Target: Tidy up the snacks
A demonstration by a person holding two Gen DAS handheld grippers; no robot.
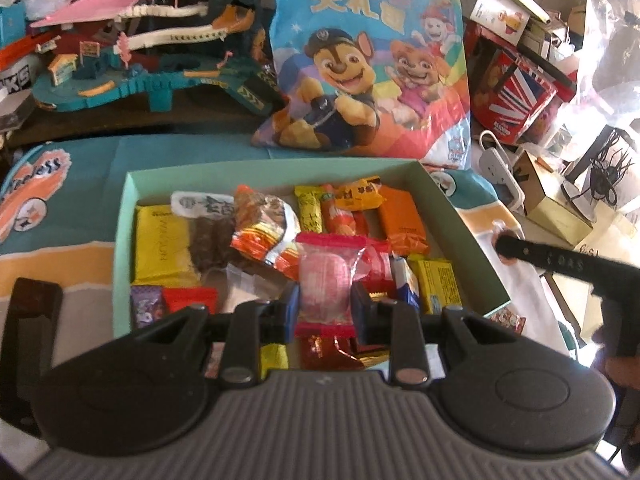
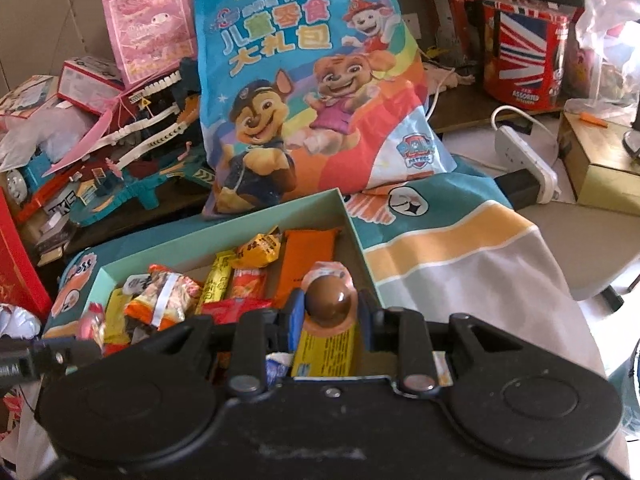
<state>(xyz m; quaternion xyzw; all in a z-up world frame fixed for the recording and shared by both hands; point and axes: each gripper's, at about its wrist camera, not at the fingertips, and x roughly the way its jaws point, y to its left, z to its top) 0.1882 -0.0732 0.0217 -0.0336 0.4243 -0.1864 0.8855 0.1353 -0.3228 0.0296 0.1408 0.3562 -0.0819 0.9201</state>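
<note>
A pale green box (image 1: 124, 216) (image 2: 352, 216) holds several wrapped snacks. My left gripper (image 1: 325, 304) is shut on a clear packet with a pink sweet (image 1: 326, 276) and holds it over the box's near half. My right gripper (image 2: 330, 312) is shut on a brown chocolate ball in a clear wrapper (image 2: 329, 300), over the box's right end above a yellow packet (image 2: 326, 350). The right gripper shows in the left wrist view (image 1: 505, 246) at the box's right rim. The left gripper's tip shows at the left edge of the right wrist view (image 2: 48, 354).
A large Paw Patrol snack bag (image 1: 368, 60) (image 2: 312, 92) stands behind the box. A toy track set (image 1: 152, 60) is at the back left. A red Union Jack tin (image 2: 524, 52), a power strip (image 2: 528, 160) and cardboard boxes (image 1: 552, 204) crowd the right. A striped cloth (image 2: 460, 248) covers the table.
</note>
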